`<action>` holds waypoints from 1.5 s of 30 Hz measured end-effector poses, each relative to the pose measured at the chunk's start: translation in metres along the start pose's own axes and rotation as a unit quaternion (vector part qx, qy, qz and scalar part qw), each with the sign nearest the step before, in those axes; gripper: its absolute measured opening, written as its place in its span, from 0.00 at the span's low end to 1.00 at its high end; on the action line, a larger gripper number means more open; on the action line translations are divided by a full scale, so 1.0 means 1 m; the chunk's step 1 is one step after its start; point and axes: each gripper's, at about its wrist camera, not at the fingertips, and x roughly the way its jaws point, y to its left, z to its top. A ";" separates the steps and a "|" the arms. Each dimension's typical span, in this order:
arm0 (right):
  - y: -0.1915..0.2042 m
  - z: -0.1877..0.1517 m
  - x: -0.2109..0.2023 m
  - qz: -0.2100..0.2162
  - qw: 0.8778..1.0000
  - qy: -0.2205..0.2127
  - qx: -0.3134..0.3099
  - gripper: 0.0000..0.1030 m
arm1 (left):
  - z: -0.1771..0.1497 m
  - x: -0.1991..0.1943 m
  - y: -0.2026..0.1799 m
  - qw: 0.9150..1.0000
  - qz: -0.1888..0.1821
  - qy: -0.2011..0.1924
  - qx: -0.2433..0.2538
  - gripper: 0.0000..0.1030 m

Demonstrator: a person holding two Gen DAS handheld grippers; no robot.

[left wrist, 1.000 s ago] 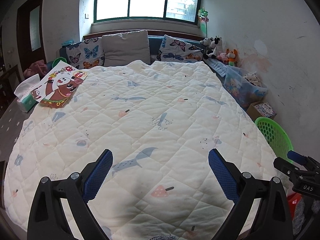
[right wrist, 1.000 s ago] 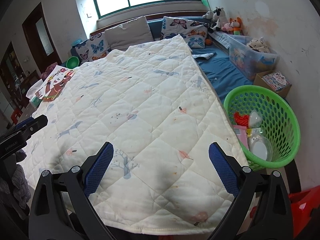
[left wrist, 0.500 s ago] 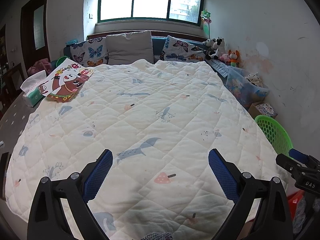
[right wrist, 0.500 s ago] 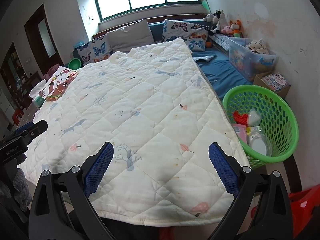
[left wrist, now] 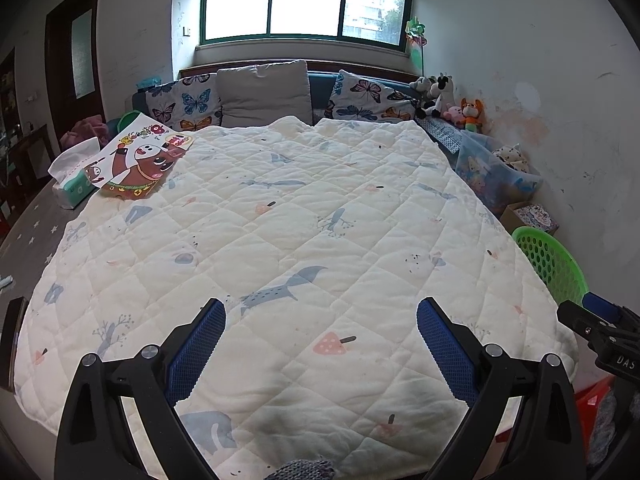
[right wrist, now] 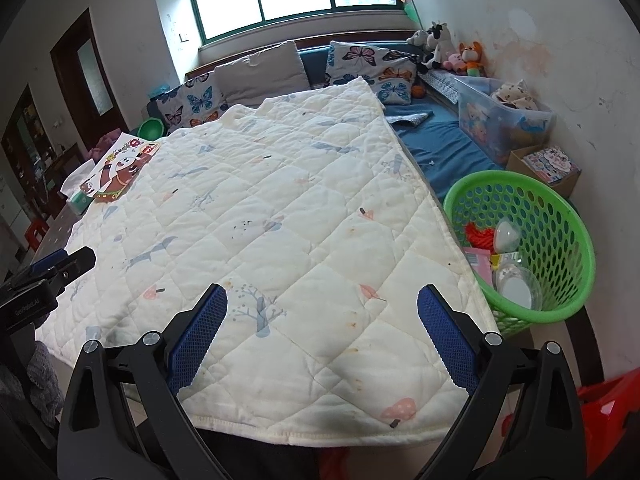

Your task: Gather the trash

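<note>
A green plastic basket [right wrist: 560, 216] stands on the floor right of the bed and holds trash: a red item, clear plastic cups, a pink box. It also shows in the left wrist view [left wrist: 556, 264]. My left gripper [left wrist: 320, 340] is open and empty above the near end of the white quilt [left wrist: 280, 220]. My right gripper [right wrist: 322, 338] is open and empty above the quilt's near right corner [right wrist: 320, 240], left of the basket. Each gripper shows at the edge of the other's view.
A cartoon picture sheet [left wrist: 138, 164] and a tissue box [left wrist: 72, 180] lie at the bed's far left. Pillows [left wrist: 264, 96] line the headboard. Plush toys [left wrist: 448, 100], a clear storage bin [right wrist: 500, 120] and a cardboard box [right wrist: 548, 164] stand along the right wall. A red stool [right wrist: 604, 396] is near right.
Both grippers have drawn back and risen slightly from the bed, so more of the quilt's near edge shows. Both stay open and empty.
</note>
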 end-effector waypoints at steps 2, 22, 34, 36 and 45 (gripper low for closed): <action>0.001 0.000 0.000 0.001 1.000 0.001 0.001 0.93 | -0.001 -0.001 0.001 1.000 0.001 0.000 0.001 0.91; 0.000 -0.001 0.002 0.006 1.000 0.001 0.001 0.93 | -0.003 -0.003 0.001 1.000 0.009 0.002 0.000 0.91; 0.000 -0.002 0.002 0.006 1.000 0.003 0.001 0.93 | -0.003 -0.002 0.001 1.000 0.009 0.002 0.000 0.91; 0.000 -0.002 0.002 0.006 1.000 0.002 0.001 0.93 | -0.003 -0.002 0.001 1.000 0.010 0.002 -0.001 0.91; -0.001 -0.005 0.005 0.006 1.000 0.005 0.002 0.93 | -0.004 -0.001 0.004 1.000 0.011 0.002 -0.001 0.91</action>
